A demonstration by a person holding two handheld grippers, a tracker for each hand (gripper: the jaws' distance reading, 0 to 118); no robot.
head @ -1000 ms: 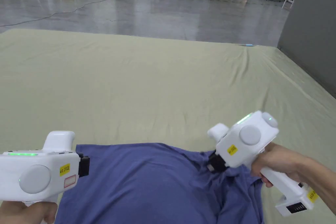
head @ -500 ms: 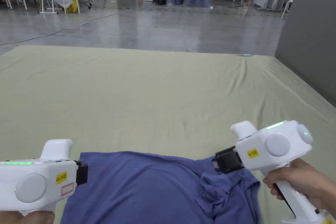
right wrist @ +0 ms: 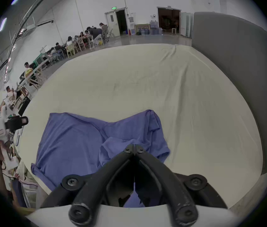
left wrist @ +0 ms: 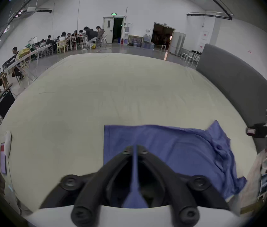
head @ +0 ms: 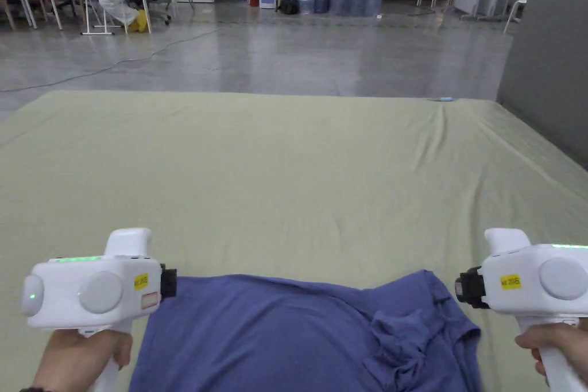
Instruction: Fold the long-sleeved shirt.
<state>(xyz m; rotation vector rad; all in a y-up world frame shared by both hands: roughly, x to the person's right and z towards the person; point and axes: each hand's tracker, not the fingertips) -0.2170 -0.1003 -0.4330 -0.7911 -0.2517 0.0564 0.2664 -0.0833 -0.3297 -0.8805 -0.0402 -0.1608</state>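
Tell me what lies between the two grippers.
In the head view, the blue shirt spans from the left gripper toward the right gripper, bunched at its right.

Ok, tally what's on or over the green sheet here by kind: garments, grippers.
Garments: 1, the blue shirt
Grippers: 2, the left gripper and the right gripper
Total: 3

The right gripper (head: 462,288) has drawn off the blue shirt (head: 275,336) and now hovers just beside its right edge; where it had pressed, a bunched fold (head: 402,341) lies exposed on the shirt.
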